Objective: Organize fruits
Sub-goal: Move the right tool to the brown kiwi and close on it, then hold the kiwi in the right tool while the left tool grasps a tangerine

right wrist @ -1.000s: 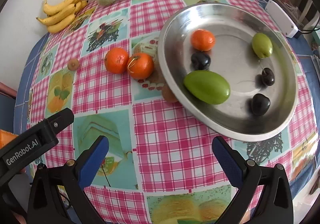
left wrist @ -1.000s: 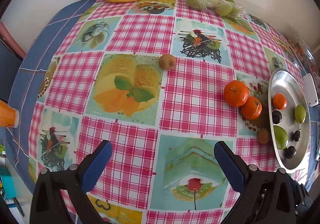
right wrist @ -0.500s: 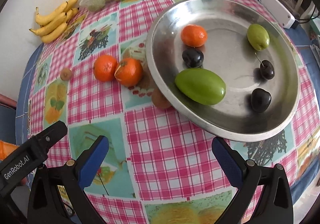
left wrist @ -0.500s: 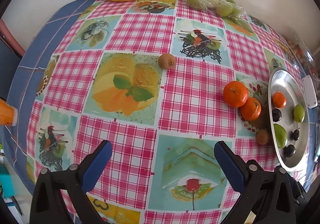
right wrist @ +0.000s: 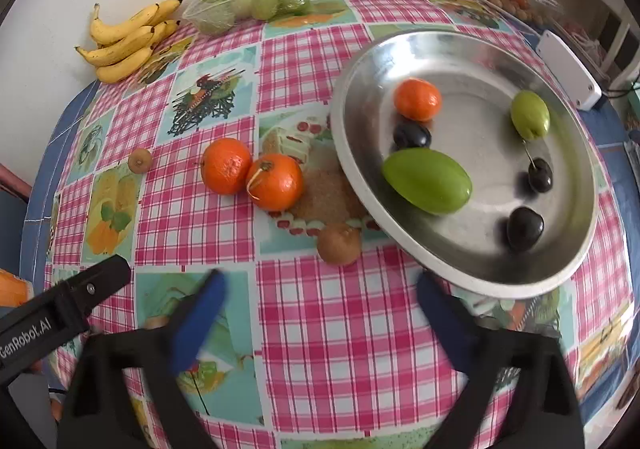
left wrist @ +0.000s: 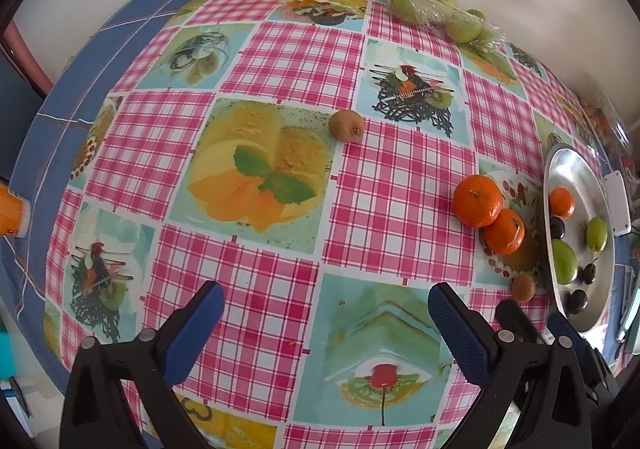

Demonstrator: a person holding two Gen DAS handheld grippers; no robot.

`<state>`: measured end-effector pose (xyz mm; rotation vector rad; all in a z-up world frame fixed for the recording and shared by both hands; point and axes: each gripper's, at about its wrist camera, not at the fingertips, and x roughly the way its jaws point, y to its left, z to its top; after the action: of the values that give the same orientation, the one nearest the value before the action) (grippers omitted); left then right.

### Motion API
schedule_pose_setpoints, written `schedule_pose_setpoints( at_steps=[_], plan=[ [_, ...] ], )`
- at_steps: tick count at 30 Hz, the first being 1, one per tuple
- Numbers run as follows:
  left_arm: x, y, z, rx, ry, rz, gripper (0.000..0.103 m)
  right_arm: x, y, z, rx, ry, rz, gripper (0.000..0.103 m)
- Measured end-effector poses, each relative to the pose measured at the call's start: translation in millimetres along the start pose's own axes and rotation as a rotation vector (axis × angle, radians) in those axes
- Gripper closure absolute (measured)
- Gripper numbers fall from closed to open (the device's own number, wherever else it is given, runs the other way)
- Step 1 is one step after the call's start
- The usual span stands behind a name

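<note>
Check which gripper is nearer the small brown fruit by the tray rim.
Right. The right gripper hangs open just short of the brown fruit, which sits ahead between its fingers. The left gripper, also open, has that fruit off to its right.

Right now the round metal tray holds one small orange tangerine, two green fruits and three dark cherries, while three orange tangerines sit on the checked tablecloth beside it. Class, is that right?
Not quite: only two orange tangerines sit on the checked tablecloth beside the round metal tray, as the right wrist view shows. The tray's contents are as stated.
</note>
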<state>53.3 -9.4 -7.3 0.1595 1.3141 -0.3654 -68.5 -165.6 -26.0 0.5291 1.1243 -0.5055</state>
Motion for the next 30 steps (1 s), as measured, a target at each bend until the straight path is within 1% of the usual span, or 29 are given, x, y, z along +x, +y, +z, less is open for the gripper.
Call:
schedule_pose_setpoints(
  at_steps=[1, 2, 4, 6, 8, 12, 14, 20, 24, 28, 30],
  plan=[
    [0.8, -0.5, 0.1, -0.001, 0.001, -0.002, 0.000, 1.3, 1.4, 1.4, -0.011, -0.004, -0.020, 0.036],
    [1.8, -1.0, 0.8, -0.003, 0.004, -0.005, 0.000, 3.4, 2.2, 2.6, -0.019, -0.001, -0.035, 0.037],
    [3.3, -1.2, 2.2, -0.007, 0.007, -0.010, 0.000, 8.1, 1.1, 4.3, -0.020, 0.007, -0.038, 0.037],
    [5.6, -1.2, 4.6, -0.014, 0.010, -0.015, 0.000, 11.9, -0.4, 6.4, -0.015, 0.012, -0.038, 0.042],
    [8.9, -1.3, 7.3, -0.021, 0.016, -0.022, 0.000, 12.6, -1.8, 7.2, -0.011, 0.009, -0.044, 0.053],
    [15.7, -1.6, 12.3, -0.033, 0.028, -0.033, 0.000, 13.8, -1.4, 9.9, -0.009, 0.004, -0.045, 0.065],
    [18.7, -2.4, 14.6, -0.036, 0.031, -0.036, 0.000, 13.5, 0.0, 10.5, -0.012, 0.001, -0.044, 0.076],
    [23.9, -6.4, 20.3, -0.031, 0.030, -0.035, 0.000, 14.5, 2.7, 11.6, -0.020, 0.007, -0.030, 0.076],
    [27.1, -10.8, 25.2, -0.034, 0.028, -0.052, 0.000, 11.2, 2.4, 12.8, -0.003, 0.013, 0.016, 0.076],
    [23.9, -15.0, 29.8, -0.037, -0.003, -0.055, 0.000, -3.5, 2.3, 16.4, 0.004, -0.021, 0.048, 0.076],
    [22.3, -16.9, 32.9, -0.048, -0.021, -0.069, 0.001, -9.3, 2.4, 19.1, 0.001, -0.039, 0.057, 0.076]
  ],
)
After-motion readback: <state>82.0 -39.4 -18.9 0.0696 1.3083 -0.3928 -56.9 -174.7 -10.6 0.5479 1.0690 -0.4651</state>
